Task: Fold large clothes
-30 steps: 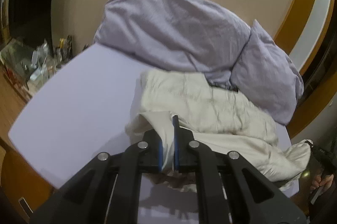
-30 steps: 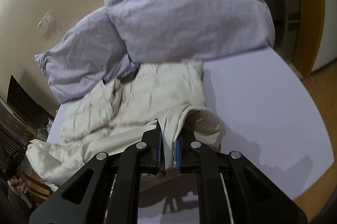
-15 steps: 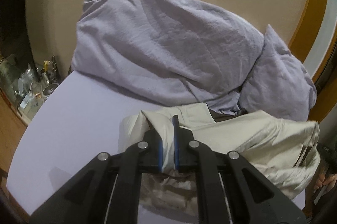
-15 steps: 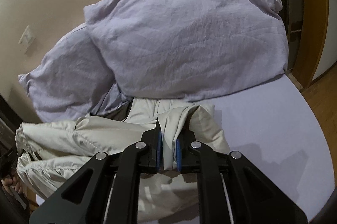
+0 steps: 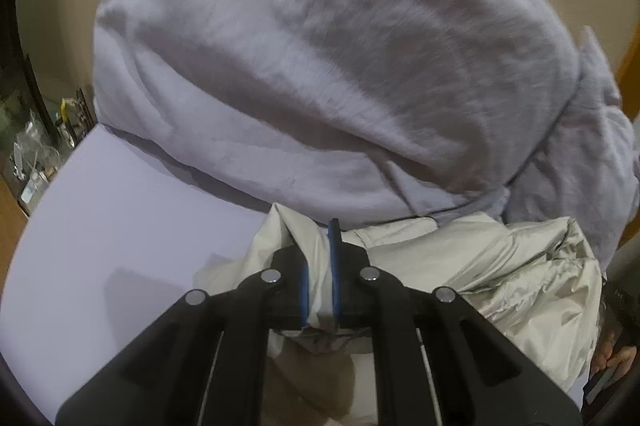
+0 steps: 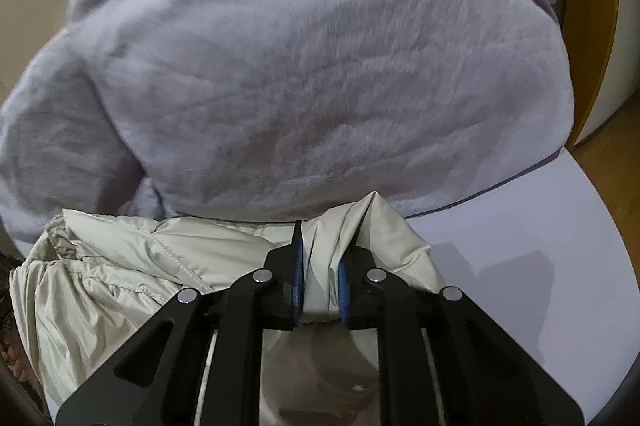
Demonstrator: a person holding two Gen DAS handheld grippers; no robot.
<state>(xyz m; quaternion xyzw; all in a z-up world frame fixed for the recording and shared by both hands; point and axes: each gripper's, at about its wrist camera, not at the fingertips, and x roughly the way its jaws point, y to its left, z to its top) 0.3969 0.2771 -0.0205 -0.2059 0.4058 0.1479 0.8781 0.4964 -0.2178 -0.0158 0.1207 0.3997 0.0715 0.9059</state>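
A cream puffy jacket [image 5: 500, 266] lies bunched on the lilac bed sheet [image 5: 120, 226], right up against a big lilac pillow [image 5: 320, 66]. My left gripper [image 5: 320, 254] is shut on a fold of the jacket's left edge. In the right wrist view the jacket [image 6: 120, 266] spreads to the left, and my right gripper [image 6: 326, 246] has a fold of its right edge between the blue pads. Those jaws are opening, with the cloth still touching both pads. Each held fold stands up just in front of the pillow [image 6: 320, 66].
A second lilac pillow [image 5: 592, 166] leans at the right. A cluttered nightstand [image 5: 32, 154] stands left of the bed, and a person's hand [image 5: 612, 362] shows at the right edge. Bare sheet [image 6: 520, 266] lies right of the jacket, with wooden floor [image 6: 624, 166] beyond.
Both grippers have carried the jacket's edge forward and down to the pillows, doubling the jacket over itself. The right jaws now stand slightly wider than before.
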